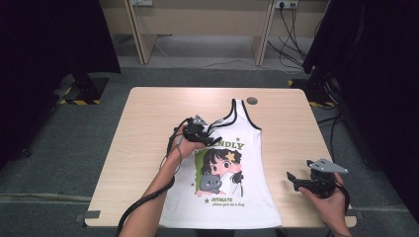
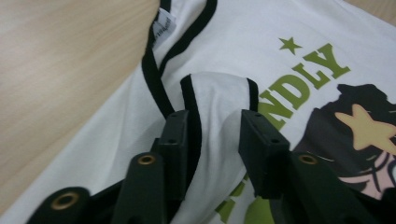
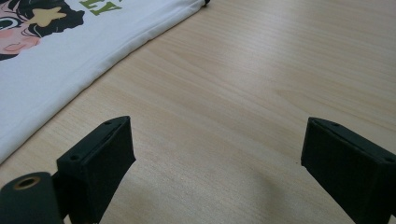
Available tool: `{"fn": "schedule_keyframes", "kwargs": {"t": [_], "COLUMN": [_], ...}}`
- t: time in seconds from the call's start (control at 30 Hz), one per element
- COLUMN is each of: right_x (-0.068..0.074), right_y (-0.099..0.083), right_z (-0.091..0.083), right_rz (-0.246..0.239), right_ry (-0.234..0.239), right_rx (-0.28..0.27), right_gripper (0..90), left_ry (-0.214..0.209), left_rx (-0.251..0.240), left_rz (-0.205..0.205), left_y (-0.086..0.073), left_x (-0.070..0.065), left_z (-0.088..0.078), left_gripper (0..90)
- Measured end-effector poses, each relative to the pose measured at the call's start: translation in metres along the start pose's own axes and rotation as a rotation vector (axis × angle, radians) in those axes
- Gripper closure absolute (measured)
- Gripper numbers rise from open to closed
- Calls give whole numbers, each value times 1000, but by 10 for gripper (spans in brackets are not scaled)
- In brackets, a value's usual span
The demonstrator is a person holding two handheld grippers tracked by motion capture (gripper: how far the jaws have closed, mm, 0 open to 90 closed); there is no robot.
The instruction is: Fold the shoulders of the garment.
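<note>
White tank top [image 1: 232, 182] lay flat on the wooden counter [image 1: 148, 118], hem at the near edge, neckline toward the far edge, printed side up with green lettering and a cartoon girl holding a grey cat. Black-trimmed left strap [image 2: 219, 107] was folded back over the chest, onto the start of the lettering. Left hand-held gripper [image 1: 210, 137] rested on that folded strap near the counter's middle; in the left gripper view [image 2: 212, 135] its jaws stood part-way open on either side of the strap, fabric humped between them, one jaw against the black trim, the other just beside the fold; firm pinching could not be told. Right hand-held gripper [image 1: 291, 178] sat near the near right corner, clear of the shirt's side seam; in the right gripper view [image 3: 215, 154] its jaws gaped wide over bare wood, nothing between them. Small round dark disc [image 1: 252, 100] lay by the far edge, just beside the other strap. Beyond the counter stood pale desk legs, floor cables and black stands; nothing blocked either gripper.
</note>
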State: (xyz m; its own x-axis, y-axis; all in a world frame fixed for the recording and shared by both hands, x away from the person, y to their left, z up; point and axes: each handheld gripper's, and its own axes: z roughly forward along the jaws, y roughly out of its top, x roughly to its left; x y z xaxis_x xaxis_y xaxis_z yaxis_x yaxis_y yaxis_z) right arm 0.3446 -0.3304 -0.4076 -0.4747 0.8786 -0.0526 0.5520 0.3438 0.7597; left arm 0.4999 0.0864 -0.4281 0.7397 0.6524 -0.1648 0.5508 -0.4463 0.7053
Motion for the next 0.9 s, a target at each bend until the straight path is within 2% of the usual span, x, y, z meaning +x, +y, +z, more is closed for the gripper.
{"fn": "schedule_keyframes", "kwargs": {"t": [0.07,0.23,0.3,0.33,0.37,0.4,0.53,0.77,0.9], "right_x": [0,0,0,0,1,1,0,1,1], "right_y": [0,0,0,0,0,0,0,0,0], "right_z": [0,0,1,1,1,0,1,0,1], "right_rz": [1,2,-1,-3,-4,-4,-1,1,-2], "right_ry": [0,1,0,-1,-1,-2,-2,-3,-3], "right_rx": [0,-1,5,6,5,3,7,4,10], "right_gripper": [98,99,99,99,99,99,99,99,98], "left_ry": [-7,-31,-32,-29,-34,-41,-49,-57,-59], "left_rx": [11,-2,-9,-2,-8,-20,-17,-4,0], "left_rz": [12,50,67,38,44,83,114,140,149], "left_y": [-1,-4,-6,-8,-9,-9,-17,-31,-39], "left_x": [0,-8,-12,-16,-17,-17,-25,-33,-37], "left_z": [-1,-10,-14,-17,-20,-21,-28,-37,-43], "left_gripper": [794,837,834,827,823,816,788,712,704]}}
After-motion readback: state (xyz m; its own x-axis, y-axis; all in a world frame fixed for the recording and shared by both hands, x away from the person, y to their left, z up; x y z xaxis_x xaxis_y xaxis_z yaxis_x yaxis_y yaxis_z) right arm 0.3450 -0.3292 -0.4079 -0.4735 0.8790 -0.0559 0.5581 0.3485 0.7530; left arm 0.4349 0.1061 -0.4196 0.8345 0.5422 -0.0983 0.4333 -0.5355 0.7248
